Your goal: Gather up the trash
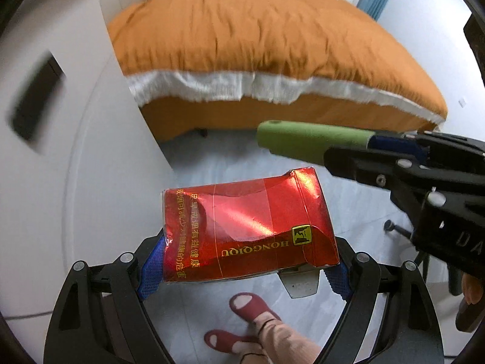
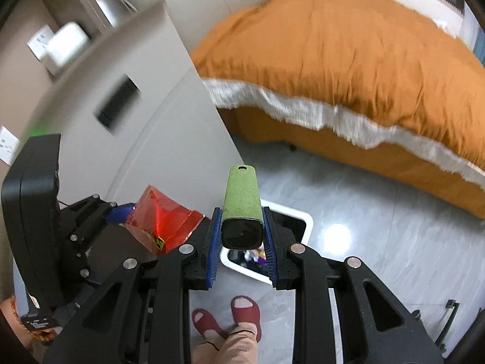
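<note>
My left gripper (image 1: 245,261) is shut on a crumpled red cigarette pack (image 1: 248,227) with gold lettering, held above the floor; the pack also shows at the left of the right wrist view (image 2: 160,221). My right gripper (image 2: 241,239) is shut on a green stick-shaped object (image 2: 242,200) with a black end; it also shows in the left wrist view (image 1: 312,144), right of and above the pack. A white trash bin (image 2: 303,221) holding some wrappers stands on the floor directly below the right gripper.
A bed with an orange quilt (image 2: 348,54) and white fringe fills the back. A white cabinet (image 2: 136,97) with a dark recessed handle stands at the left. Grey tiled floor (image 2: 379,227) lies below. The person's feet in red slippers (image 2: 245,312) stand near the bin. A chair base (image 1: 403,230) is at right.
</note>
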The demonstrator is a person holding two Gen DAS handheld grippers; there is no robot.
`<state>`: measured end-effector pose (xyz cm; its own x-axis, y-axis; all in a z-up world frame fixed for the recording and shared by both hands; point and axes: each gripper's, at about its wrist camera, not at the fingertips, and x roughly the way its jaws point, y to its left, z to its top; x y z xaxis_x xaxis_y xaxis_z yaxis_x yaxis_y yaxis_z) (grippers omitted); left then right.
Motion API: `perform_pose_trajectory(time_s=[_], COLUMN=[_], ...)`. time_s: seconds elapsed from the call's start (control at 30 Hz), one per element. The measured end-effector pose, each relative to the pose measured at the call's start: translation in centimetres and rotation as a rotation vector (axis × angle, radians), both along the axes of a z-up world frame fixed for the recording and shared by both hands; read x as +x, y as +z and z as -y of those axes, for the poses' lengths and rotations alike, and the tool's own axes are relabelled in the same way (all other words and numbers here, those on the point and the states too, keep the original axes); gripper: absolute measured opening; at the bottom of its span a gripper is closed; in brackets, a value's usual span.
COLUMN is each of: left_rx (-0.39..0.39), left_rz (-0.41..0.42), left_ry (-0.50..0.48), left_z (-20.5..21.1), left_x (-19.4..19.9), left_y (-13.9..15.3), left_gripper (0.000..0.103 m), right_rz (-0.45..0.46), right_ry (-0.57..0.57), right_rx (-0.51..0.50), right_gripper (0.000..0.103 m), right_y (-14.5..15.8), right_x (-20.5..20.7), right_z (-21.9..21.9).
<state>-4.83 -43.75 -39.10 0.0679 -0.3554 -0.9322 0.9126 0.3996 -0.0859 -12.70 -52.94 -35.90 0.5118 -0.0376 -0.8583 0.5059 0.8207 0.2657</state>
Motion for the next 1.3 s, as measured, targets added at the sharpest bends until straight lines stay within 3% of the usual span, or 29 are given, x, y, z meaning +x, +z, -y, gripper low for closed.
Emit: perform_pose_trajectory(time_s=[0.2,0.27,0.3,0.37,0.4,0.5,0.6,0.73,0.9,1.1,1.3], left_rx=[0.056,0.066,0.085,0.128,0.145,0.171,0.190,0.192,0.164,0.113,0.040], left_rz=[-0.048,-0.075,-0.091,-0.084,-0.086,-0.097,-0.084,-0.087,-0.061,-0.039,0.011], left_ry=[0.010,0.019,0.026,0.043,0.047,0.051,0.039,0.052,0.069,0.083,0.114], left_z=[0.7,0.7,0.8,0.7,0.8,0.3,-0.1,-0.2,-0.3,-0.7,-1.3], left_x=[1.6,2.0,2.3,2.4,2.5,2.5,2.3,2.4,2.6,2.3,1.6], left_y=[-9.1,-12.5,-14.6,-17.5,-18.9,-21.7,-22.8,-22.1,-18.5,-12.4,-4.4], left_gripper=[0.084,0.088,0.096,0.098,0.098,0.098,0.098,0.098,0.098,0.098,0.098], right_rz=[-0.069,-0.091,-0.105,-0.151,-0.183,-0.227,-0.241,-0.240,-0.213,-0.162,-0.092], right_ry=[0.019,0.022,0.022,0.024,0.016,0.002,-0.001,-0.001,-0.004,-0.020,-0.053], right_rx=[0.034,0.041,0.037,0.036,0.043,0.077,0.082,0.098,0.086,0.052,-0.041], right_gripper=[0.027,0.027,0.027,0.060,0.097,0.098,0.098,0.098,0.098,0.098,0.098], right_y=[-9.0,-12.1,-13.2,-16.1,-18.2,-21.5,-22.6,-21.8,-18.6,-12.9,-6.0], right_x=[1.4,1.9,2.1,2.4,2.4,2.2,1.8,2.0,2.3,1.7,0.1], right_z=[0.9,1.0,1.0,1.2,1.3,1.4,1.0,0.5,0.6,0.7,0.8])
